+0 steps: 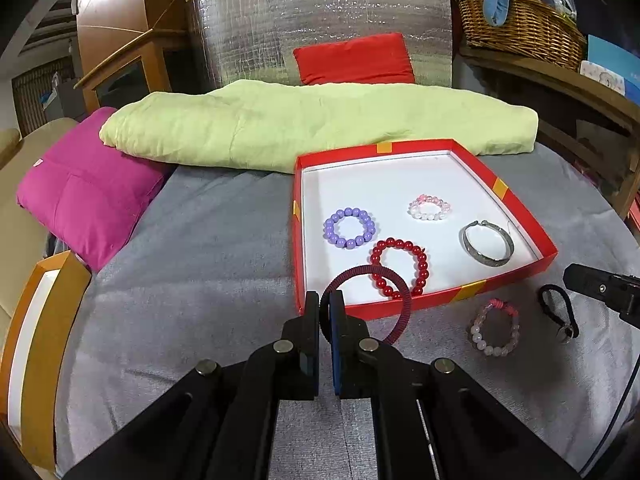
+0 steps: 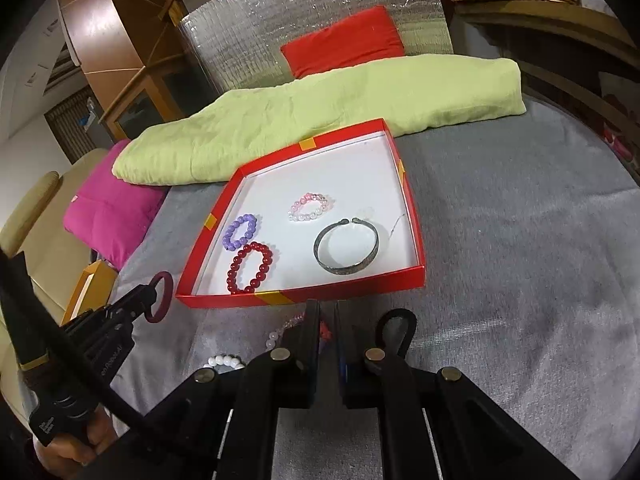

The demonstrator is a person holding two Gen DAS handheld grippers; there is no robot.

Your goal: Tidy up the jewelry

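Observation:
My left gripper is shut on a dark maroon ribbed ring bracelet, held just in front of the red box's near wall. Inside the white-lined box lie a purple bead bracelet, a pink-white bead bracelet, a red bead bracelet and a silver bangle. On the grey cloth to the right rest a pale bead bracelet with a pink knot and a black cord bracelet. My right gripper hovers shut over these two, gripping nothing I can see.
A folded green blanket lies behind the box, with a magenta cushion at the left and a red cushion further back. A wicker basket stands on a wooden shelf at the right. A hand holds the left gripper.

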